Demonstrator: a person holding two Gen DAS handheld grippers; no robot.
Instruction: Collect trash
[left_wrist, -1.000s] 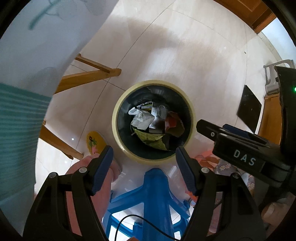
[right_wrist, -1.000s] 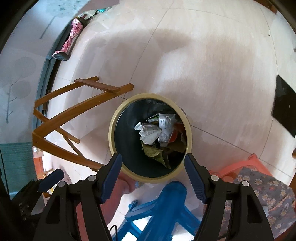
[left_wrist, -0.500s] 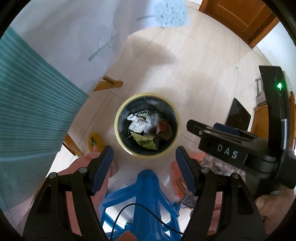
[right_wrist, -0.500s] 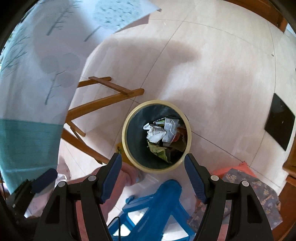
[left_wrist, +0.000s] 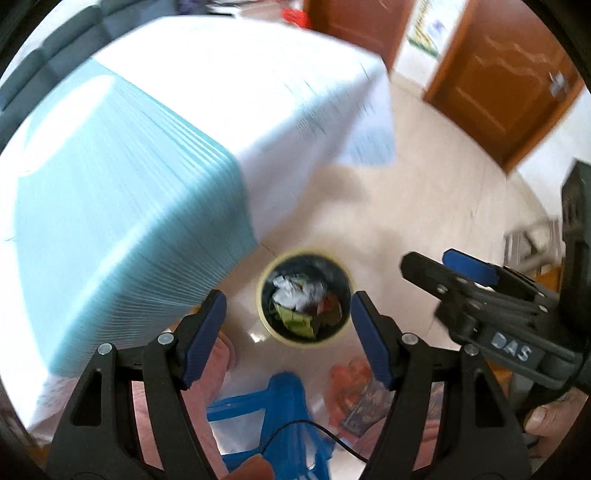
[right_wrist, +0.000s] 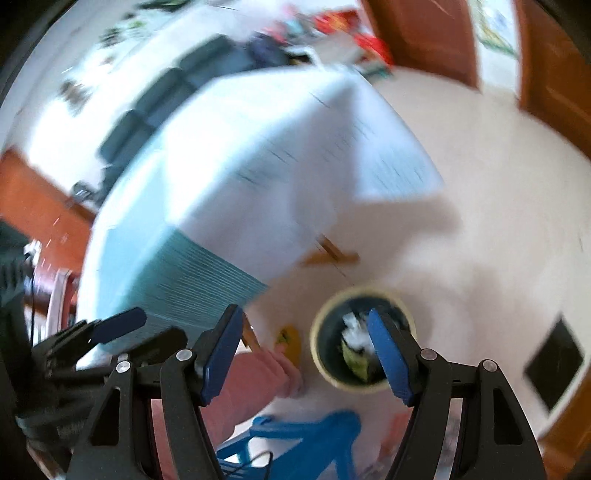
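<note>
**Both grippers lifted clear of the bin, nothing in either**

Since the earlier frames both of my grippers have come up and away from the trash bin (left_wrist: 306, 300): it now looks much smaller in each view, and the draped table (left_wrist: 155, 192), which showed only at the frame edge before, now fills the upper left of both views. Both current views are smeared by motion.

Placement. The bin stands on the pale floor just off the table's near corner, which keeps it within reach of anything gathered off the tabletop. Crumpled white paper and green and red wrappers (left_wrist: 301, 299) sit inside it, below the rim. A blue plastic stool (left_wrist: 291, 417) is on the near side of the bin; a black square (right_wrist: 554, 363) lies on the floor to the bin's right, well apart from it.

Left gripper (left_wrist: 288, 334): jaws spread wide, pads bare, nothing between them but the view down to the bin.

Right gripper (right_wrist: 304, 356): likewise spread wide and empty. One pad overlaps the bin's mouth in its view, but that is line of sight, not contact.

Judgement: the collected trash is in the bin. Whether more litter remains on the tabletop I cannot say; the blur there is probably hiding any small items.
</note>
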